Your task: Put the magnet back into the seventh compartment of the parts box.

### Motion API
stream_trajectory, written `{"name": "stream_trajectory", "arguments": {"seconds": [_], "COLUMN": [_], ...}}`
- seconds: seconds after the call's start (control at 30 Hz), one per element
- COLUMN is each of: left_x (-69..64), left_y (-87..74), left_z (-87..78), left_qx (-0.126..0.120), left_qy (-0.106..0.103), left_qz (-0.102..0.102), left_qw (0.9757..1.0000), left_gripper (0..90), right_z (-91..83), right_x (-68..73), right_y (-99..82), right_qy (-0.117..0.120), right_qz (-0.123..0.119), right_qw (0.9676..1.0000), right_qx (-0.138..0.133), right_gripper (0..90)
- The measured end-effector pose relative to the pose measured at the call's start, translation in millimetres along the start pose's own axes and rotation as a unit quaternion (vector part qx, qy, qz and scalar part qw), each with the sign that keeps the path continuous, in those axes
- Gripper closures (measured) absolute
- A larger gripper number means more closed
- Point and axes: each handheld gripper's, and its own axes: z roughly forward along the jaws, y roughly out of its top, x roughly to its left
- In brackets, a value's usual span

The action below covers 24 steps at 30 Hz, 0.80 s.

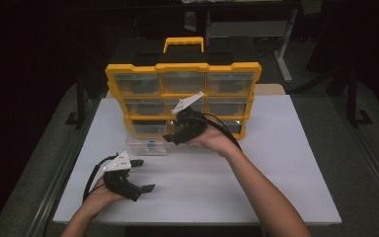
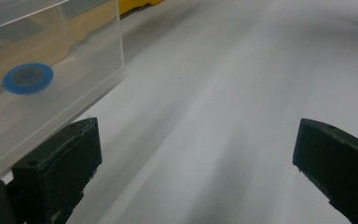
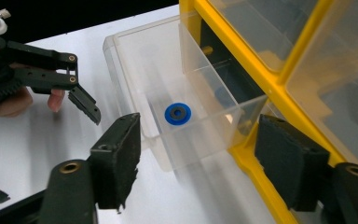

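Observation:
A yellow organizer (image 1: 182, 67) with clear drawers stands upright at the back of the white table (image 1: 276, 173). Its bottom-left drawer (image 1: 145, 143) is pulled out onto the table. A blue ring (image 3: 177, 113) lies flat on the floor of this drawer (image 3: 135, 60). My right gripper (image 1: 171, 137) hovers just in front of the drawer, open, with the jaws (image 3: 200, 133) apart and pressing on nothing. My left gripper (image 1: 144, 175) rests low at the front left, open, with bare table between its jaws (image 2: 196, 140). The drawer (image 2: 74, 56) and ring (image 2: 28, 78) lie to its left.
The organizer's other drawers (image 1: 229, 84) are pushed in, and its yellow handle (image 1: 183, 43) sticks up at the back. One finger (image 3: 85, 105) of the left gripper reaches near the drawer's front corner. Bare white table spreads to the right and front. The surroundings are dark.

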Motion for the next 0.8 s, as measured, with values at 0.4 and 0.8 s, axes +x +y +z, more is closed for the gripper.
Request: {"name": "stream_trajectory", "arguments": {"seconds": [0.4, 0.8], "left_x": [-0.9, -1.4], "left_y": [-1.1, -1.0], "left_z": [0.3, 1.0], "left_qx": [0.000, 0.003], "left_qy": [-0.002, -0.004], "left_qz": [0.003, 0.004], "left_qw": [1.0000, 1.0000], "left_gripper": [0.3, 0.3], "right_z": [-5.9, -15.7], "right_x": [-3.3, -3.8], "right_y": [-25.2, -52.6], "right_qy": [-0.028, -0.048], "right_qz": [0.013, 0.017], "right_qw": [0.9995, 0.9985], "right_qx": [-0.007, -0.019], "right_gripper": [13.6, 6.6]}}
